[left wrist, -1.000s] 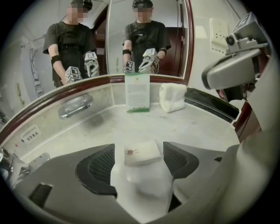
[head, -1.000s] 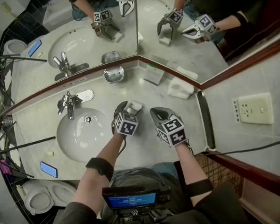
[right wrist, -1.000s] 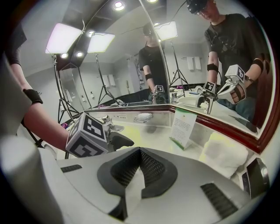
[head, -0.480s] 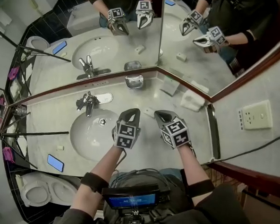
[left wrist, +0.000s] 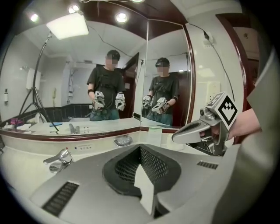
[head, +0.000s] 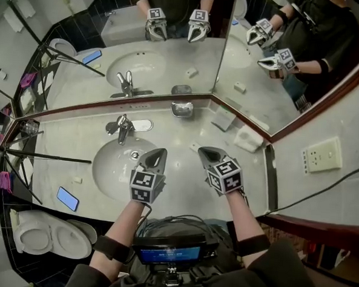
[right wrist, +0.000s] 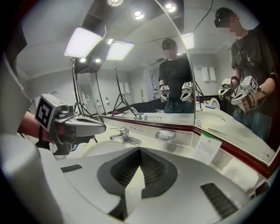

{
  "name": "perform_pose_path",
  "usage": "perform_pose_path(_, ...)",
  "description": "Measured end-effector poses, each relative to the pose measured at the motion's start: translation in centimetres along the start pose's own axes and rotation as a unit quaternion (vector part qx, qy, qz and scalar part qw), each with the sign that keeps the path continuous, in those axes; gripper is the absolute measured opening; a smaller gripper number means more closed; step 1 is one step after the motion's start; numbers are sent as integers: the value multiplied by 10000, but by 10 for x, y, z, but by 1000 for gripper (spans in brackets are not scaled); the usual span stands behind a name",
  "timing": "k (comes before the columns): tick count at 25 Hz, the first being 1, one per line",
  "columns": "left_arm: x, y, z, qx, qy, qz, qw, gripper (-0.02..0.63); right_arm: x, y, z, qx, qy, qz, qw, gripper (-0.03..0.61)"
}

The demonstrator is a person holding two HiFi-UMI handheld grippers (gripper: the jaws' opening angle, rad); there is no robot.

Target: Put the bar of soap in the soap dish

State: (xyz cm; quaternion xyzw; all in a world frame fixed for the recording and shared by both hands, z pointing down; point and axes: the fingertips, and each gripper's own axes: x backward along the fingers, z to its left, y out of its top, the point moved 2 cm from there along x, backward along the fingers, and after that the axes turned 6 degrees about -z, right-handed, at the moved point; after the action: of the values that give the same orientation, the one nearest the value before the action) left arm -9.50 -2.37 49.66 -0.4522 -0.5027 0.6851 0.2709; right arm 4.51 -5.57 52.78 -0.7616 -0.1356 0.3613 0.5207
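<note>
Counter [head: 180, 177] keeps soap [head: 193, 147]; left gripper [head: 160, 151] rose, shut.

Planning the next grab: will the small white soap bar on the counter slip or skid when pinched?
Likely stiff and light: the soap bar looks a small solid block. It lies flat on the glossy counter, so a nudge would probably slide it, not roll it. Wetness, hence slipperiness, cannot be told.

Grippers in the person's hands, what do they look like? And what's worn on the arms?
The left gripper and right gripper are grey, each with two curved, pointed jaws lined with dark mesh-textured pads. Each carries a cube with black-and-white square markers. A black band wraps each forearm.
</note>
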Motion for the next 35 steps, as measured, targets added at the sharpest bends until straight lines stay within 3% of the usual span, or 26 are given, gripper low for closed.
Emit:
perform_pose_path(13, 14, -1, -6, -115, 168, -161, 9997, 2, 9, -18, 11, 249, 23, 176, 9995, 20)
perform_pose_path(18, 8, -1, -4, -145, 148, -124, 9997, 2, -3, -31, 9, 868, -46, 771, 9932, 24)
perform_pose_path(21, 4, -5, -4, -141, 111, -75, 9998, 2, -16, -48, 5, 1314, 64, 1351, 9821, 148)
perform_pose_path(24, -2, -10, -6, -122, 55, -31, 9999, 2, -31, -65, -8, 1767, 114, 1834, 9670, 202)
perform_pose_path(30, -13, -24, -7, -86, -49, 87, 9999, 2, -68, -95, -31, 2491, 356, 2678, 9300, 269)
perform_pose_path(35, -24, -33, -1, 47, -88, 157, 9998, 2, -94, -120, -51, 2539, 512, 3220, 9106, 274)
